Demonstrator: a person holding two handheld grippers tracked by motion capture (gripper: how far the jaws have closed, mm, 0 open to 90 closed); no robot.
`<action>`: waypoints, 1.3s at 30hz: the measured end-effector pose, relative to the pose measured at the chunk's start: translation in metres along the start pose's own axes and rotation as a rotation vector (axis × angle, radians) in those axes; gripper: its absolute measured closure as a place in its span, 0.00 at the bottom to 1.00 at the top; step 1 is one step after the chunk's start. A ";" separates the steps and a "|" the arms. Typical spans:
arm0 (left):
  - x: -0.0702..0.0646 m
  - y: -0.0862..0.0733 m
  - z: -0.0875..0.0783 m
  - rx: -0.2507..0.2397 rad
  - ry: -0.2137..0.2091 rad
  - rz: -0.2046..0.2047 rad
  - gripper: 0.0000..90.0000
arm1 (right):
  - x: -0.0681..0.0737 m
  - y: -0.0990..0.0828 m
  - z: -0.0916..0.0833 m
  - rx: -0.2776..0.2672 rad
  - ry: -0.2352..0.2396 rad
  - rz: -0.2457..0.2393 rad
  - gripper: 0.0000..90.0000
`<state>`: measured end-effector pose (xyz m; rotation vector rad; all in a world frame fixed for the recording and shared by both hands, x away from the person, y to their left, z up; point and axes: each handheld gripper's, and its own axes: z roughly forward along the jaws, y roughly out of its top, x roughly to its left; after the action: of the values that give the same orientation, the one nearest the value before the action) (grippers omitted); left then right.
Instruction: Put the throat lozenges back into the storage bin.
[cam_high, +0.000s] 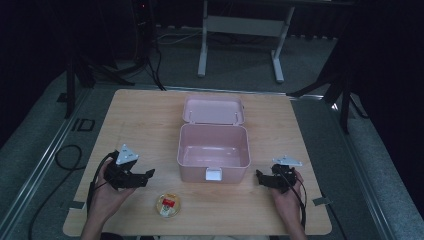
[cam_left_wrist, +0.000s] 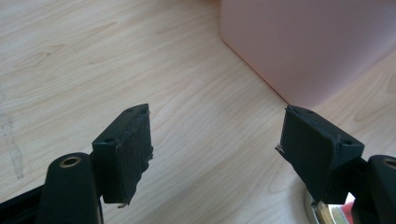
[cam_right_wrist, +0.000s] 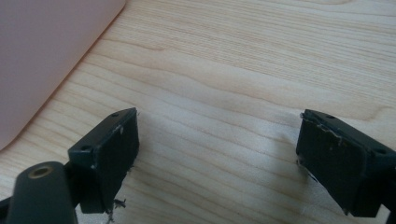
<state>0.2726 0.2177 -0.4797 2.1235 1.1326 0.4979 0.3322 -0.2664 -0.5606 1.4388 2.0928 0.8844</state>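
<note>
A pink box (cam_high: 214, 150) stands open mid-table with its lid (cam_high: 213, 110) folded back and nothing visible inside. A small round dish (cam_high: 167, 205) with a red-and-yellow item in it lies near the front edge, left of centre. My left gripper (cam_high: 148, 175) hovers left of the box, just behind the dish, and points right. In the left gripper view my left gripper (cam_left_wrist: 217, 154) is open over bare wood, with the box wall (cam_left_wrist: 308, 46) ahead and the dish's shiny rim (cam_left_wrist: 329, 213) by the right jaw. My right gripper (cam_high: 260, 176) (cam_right_wrist: 217, 158) rests right of the box, open, nothing between its jaws.
The wooden table (cam_high: 130, 125) has bare room to the left and right of the box. Cables (cam_high: 67, 160) lie on the floor at the left. A white desk frame (cam_high: 240, 30) stands on the floor beyond the table's far edge.
</note>
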 end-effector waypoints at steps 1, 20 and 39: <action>-0.001 0.000 0.000 0.003 -0.001 0.006 0.28 | 0.000 0.000 0.000 0.000 0.000 0.000 0.14; -0.014 0.003 -0.007 0.076 -0.039 0.096 0.28 | 0.000 0.000 0.000 0.000 0.000 0.000 0.14; -0.027 0.009 -0.002 0.129 -0.079 0.162 0.28 | 0.000 0.000 0.000 0.000 0.000 0.000 0.14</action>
<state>0.2616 0.1920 -0.4725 2.3385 0.9767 0.4193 0.3322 -0.2664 -0.5606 1.4387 2.0932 0.8838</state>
